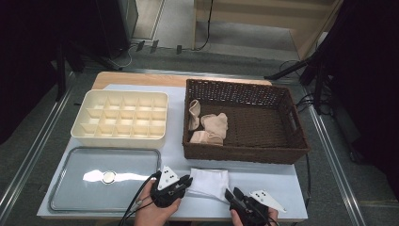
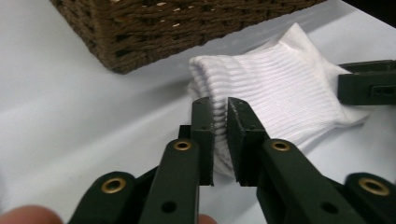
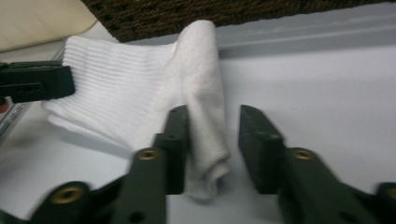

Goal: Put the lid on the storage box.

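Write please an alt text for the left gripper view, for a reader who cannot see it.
The left gripper pinches the ribbed edge of a folded white sock lying on a pale table. A dark wicker basket stands behind, and the right gripper's black jaw reaches the sock's far side.

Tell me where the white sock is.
High view: the white sock lies at the table's near edge, just in front of the wicker basket, between both grippers.
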Action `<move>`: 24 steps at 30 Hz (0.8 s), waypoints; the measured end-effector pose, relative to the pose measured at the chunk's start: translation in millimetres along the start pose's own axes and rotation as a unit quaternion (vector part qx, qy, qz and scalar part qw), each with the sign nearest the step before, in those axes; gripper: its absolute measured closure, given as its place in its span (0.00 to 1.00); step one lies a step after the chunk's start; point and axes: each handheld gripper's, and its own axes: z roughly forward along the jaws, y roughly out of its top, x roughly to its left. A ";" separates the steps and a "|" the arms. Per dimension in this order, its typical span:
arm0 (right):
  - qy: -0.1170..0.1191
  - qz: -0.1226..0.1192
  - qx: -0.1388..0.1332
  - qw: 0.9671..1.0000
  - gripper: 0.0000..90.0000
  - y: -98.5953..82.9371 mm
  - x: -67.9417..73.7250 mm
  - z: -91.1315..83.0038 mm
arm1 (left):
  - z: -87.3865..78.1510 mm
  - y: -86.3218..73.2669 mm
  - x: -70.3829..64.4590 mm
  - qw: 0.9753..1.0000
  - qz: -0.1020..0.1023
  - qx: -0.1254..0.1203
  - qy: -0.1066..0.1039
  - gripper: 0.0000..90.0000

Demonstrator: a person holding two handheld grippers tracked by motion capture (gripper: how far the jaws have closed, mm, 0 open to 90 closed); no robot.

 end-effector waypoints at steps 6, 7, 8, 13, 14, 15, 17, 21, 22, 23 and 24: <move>0.017 -0.029 0.003 0.999 0.94 2.5 -0.8 -0.6 | 1.6 -0.6 2.1 1.000 -0.004 0.001 0.001 0.82; 0.017 -0.035 0.003 0.999 0.94 3.5 -1.1 -0.7 | 2.1 -0.7 1.1 1.000 -0.006 0.000 -0.002 0.83; 0.017 -0.036 0.003 0.999 0.94 4.5 -1.9 -1.1 | 2.6 -0.8 0.3 1.000 -0.005 0.001 -0.004 0.83; 0.021 -0.021 -0.006 1.000 0.94 10.4 -11.5 -4.1 | 6.3 -0.9 -3.6 1.000 -0.013 -0.002 -0.013 0.83; 0.020 -0.024 -0.006 0.999 0.94 10.9 -12.4 -4.0 | 6.4 -0.5 -4.0 1.000 -0.011 -0.002 -0.012 0.83; 0.020 -0.026 -0.005 0.999 0.94 11.1 -12.7 -4.1 | 5.7 0.1 -3.6 1.000 -0.012 -0.001 -0.013 0.81; 0.026 -0.030 -0.004 0.999 0.94 12.0 -12.9 -4.2 | 2.9 1.8 -3.0 1.000 -0.018 -0.009 -0.013 0.77; 0.027 -0.033 -0.006 0.999 0.94 14.4 -13.7 -6.2 | -5.5 7.4 -6.1 0.999 -0.019 -0.029 -0.010 0.75; 0.023 -0.033 -0.006 0.999 0.94 15.0 -13.6 -7.5 | -7.2 9.0 -7.6 0.999 -0.019 -0.036 -0.012 0.75; 0.021 -0.036 -0.008 0.999 0.94 16.0 -14.0 -8.3 | -9.0 11.3 -9.5 0.999 -0.016 -0.040 -0.013 0.75; 0.019 -0.040 -0.010 0.999 0.94 17.2 -15.0 -9.7 | -9.5 12.5 -10.9 0.999 -0.014 -0.043 -0.014 0.76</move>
